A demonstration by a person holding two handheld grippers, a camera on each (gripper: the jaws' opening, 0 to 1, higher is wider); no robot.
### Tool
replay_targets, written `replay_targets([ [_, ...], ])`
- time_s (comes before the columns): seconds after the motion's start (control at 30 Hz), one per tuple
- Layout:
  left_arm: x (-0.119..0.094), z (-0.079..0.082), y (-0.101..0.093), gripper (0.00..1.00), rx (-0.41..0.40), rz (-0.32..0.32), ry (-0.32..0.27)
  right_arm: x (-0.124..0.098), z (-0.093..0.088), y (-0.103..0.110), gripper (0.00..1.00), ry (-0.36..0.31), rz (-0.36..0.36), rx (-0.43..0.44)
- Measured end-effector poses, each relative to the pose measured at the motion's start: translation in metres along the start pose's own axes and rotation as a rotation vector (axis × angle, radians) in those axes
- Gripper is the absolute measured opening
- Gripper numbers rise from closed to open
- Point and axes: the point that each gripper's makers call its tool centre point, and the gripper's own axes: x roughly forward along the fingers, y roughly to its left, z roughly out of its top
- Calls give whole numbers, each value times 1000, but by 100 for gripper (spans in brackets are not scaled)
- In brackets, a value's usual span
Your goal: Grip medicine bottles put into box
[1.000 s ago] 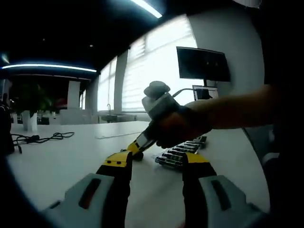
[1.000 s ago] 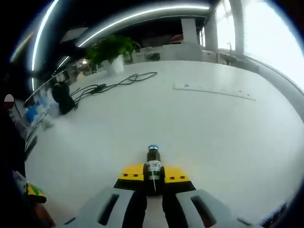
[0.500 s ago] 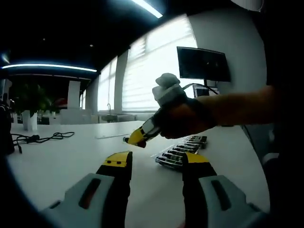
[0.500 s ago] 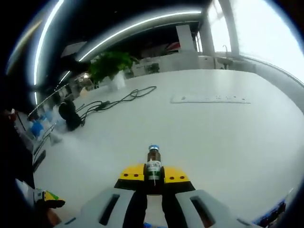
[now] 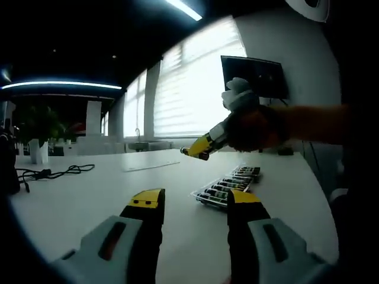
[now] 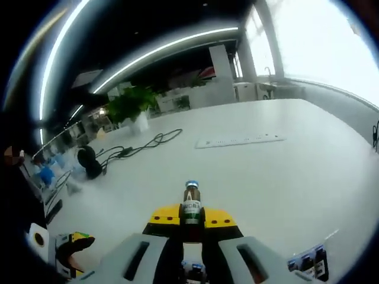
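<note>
My right gripper (image 6: 190, 216) is shut on a small brown medicine bottle (image 6: 190, 200) with a blue cap and white label, held upright above the white table (image 6: 260, 177). In the left gripper view that right gripper (image 5: 200, 149) hangs in the air in a person's hand (image 5: 254, 127), above and behind a clear box (image 5: 228, 188) with several dark bottles lying in rows. My left gripper (image 5: 194, 201) stands open low over the table, nothing between its yellow-tipped fingers (image 5: 145, 199). Part of the box of bottles (image 6: 309, 260) shows at the lower right of the right gripper view.
A black cable (image 6: 139, 147) and a white power strip (image 6: 240, 141) lie across the table, with a potted plant (image 6: 133, 103) beyond. A dark monitor (image 5: 254, 77) hangs on the wall past the box. A cable (image 5: 53, 172) lies at the far left.
The right gripper has lifted off the table with the bottle and swung up and to the right, over the box. The left gripper has stayed put and open.
</note>
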Motion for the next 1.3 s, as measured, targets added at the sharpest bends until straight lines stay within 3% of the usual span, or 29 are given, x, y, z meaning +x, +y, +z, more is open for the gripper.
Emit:
replay_targets([
  [0.23, 1, -2, -1, 35, 17, 6, 13, -31, 8, -24, 7, -30, -17, 20],
  [0.57, 0, -1, 1, 35, 20, 21, 11, -72, 10, -77, 7, -52, -90, 32],
  [0.83, 1, -1, 0, 35, 31, 24, 15, -95, -9, -115, 7, -18, -171, 13],
  [1.13, 1, -3, 1, 35, 37, 29, 19, -106, -37, -151, 7, 18, -239, -3],
  [1.3, 0, -5, 2, 35, 41, 33, 22, -105, -54, -168, 7, 52, -299, -117],
])
